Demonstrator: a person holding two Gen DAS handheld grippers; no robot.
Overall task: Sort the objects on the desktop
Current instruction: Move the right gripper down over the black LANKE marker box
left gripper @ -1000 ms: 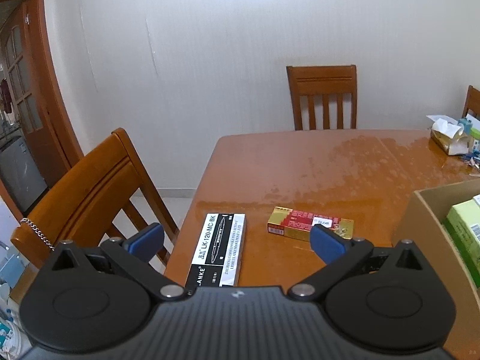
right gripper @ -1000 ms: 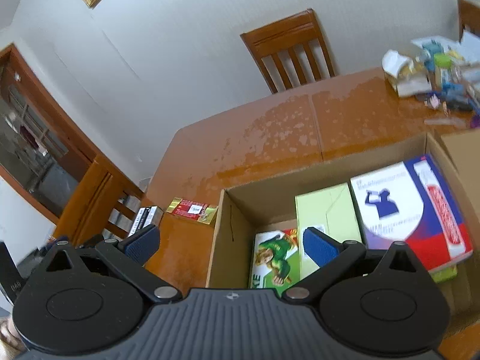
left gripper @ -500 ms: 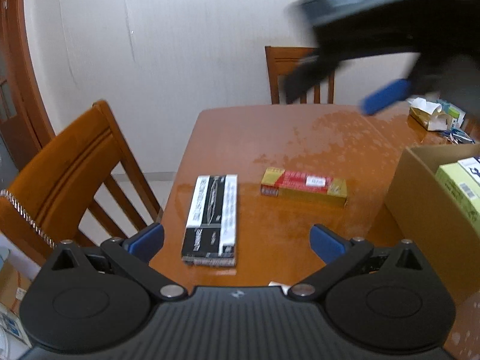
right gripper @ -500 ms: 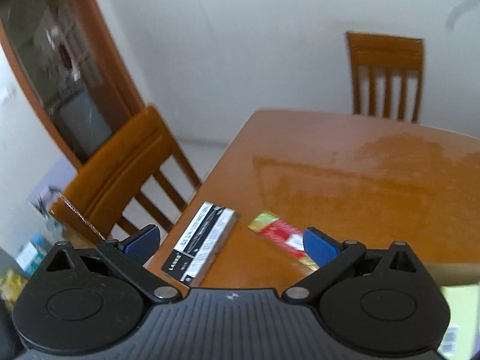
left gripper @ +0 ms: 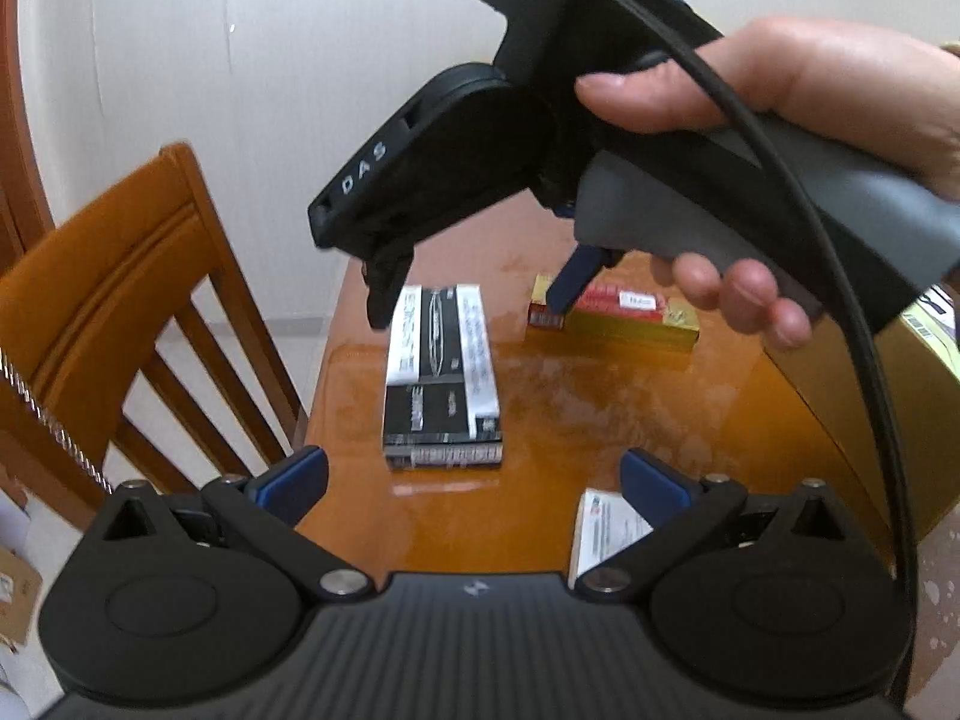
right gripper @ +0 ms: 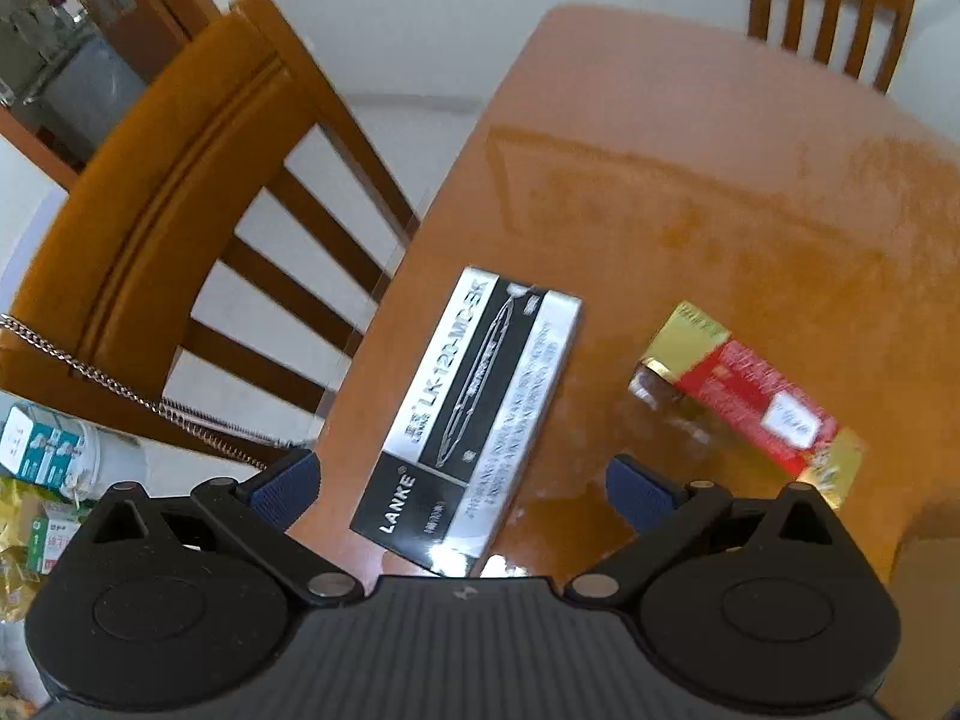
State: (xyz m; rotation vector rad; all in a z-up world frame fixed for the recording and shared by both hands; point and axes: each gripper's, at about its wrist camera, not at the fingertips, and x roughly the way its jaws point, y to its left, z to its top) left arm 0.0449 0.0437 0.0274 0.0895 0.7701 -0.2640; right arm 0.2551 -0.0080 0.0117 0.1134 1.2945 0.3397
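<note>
The left gripper is held low over the table, its jaws spread wide with nothing between them. Ahead, the right gripper is gripped by a hand above the black-and-white pen box, its fingers parted. A red-and-gold box is seen just beside it, a cardboard box at right.

My claws have blue fingertips and black arms. The long box is black and silver with white letters, and the small box is red and gold with a white label. The table is shiny orange-brown.
</note>
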